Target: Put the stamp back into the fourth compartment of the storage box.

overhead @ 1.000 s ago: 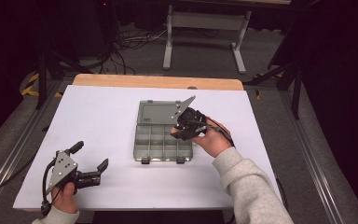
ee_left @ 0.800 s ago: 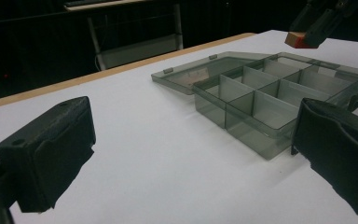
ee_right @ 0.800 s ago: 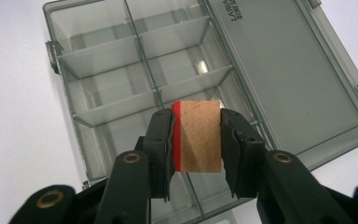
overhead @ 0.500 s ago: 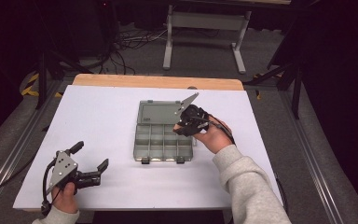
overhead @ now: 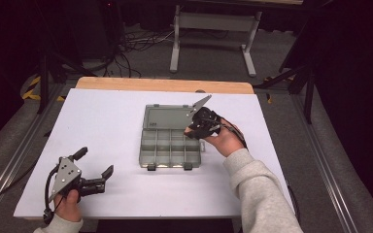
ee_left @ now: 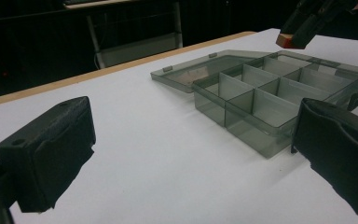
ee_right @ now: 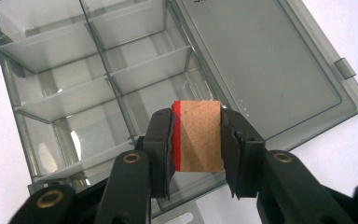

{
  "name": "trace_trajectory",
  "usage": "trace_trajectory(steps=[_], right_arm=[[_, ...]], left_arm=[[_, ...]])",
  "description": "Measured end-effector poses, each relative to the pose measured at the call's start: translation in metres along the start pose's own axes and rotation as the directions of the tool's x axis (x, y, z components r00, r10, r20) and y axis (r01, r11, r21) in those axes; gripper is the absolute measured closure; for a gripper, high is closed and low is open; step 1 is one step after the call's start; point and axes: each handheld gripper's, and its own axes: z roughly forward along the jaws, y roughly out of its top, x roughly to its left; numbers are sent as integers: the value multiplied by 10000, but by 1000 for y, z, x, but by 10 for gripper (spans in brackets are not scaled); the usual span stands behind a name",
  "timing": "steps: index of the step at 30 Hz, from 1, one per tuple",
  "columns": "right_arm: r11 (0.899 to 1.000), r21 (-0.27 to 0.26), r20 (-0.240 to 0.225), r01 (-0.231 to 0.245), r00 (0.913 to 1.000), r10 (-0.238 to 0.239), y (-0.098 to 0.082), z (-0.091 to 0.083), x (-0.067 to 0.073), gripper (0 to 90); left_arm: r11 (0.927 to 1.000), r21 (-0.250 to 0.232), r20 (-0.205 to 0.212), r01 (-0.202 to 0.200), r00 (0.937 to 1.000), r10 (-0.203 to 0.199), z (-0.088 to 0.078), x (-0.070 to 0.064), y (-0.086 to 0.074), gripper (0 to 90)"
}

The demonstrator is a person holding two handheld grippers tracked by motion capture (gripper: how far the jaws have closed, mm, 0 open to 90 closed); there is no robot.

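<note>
My right gripper point(ee_right: 196, 140) pinched a red-edged wooden block point(ee_right: 198, 135) over the open compartment box point(overhead: 171, 145), near its right rim; my left gripper point(overhead: 94, 170) rested spread on bare table point(overhead: 102, 116).

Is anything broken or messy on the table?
Nothing looks broken or spilled. The grey compartment box lies square on the white table, lid open flat, its compartments looking empty. The right gripper holds a wooden block with a red side over it. The left gripper rests open.
</note>
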Motion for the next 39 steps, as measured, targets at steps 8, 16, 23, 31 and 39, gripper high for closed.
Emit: trace_trajectory(steps=[8,16,23,31,39], right_arm=[[9992,402,37,68,10000,-69,-3,5,-1,661],[9977,676,-49,89,10000,-86,-7,10,-1,661],[9970,778,-78,63,10000,-57,-10,14,-1,661],[9967,810,-156,-27,9999,40,-13,18,-1,661],[9963,859,-175,-51,9998,66,-14,21,-1,661]], left_arm=[[10000,8,-24,1,10000,-1,0,0,0,4],[10000,8,-3,-5,10000,5,0,0,0,4],[10000,16,-2,0,10000,0,0,0,0,4],[10000,26,-19,-1,10000,1,0,0,0,4],[10000,41,-1,4,10000,-4,0,0,0,4]])
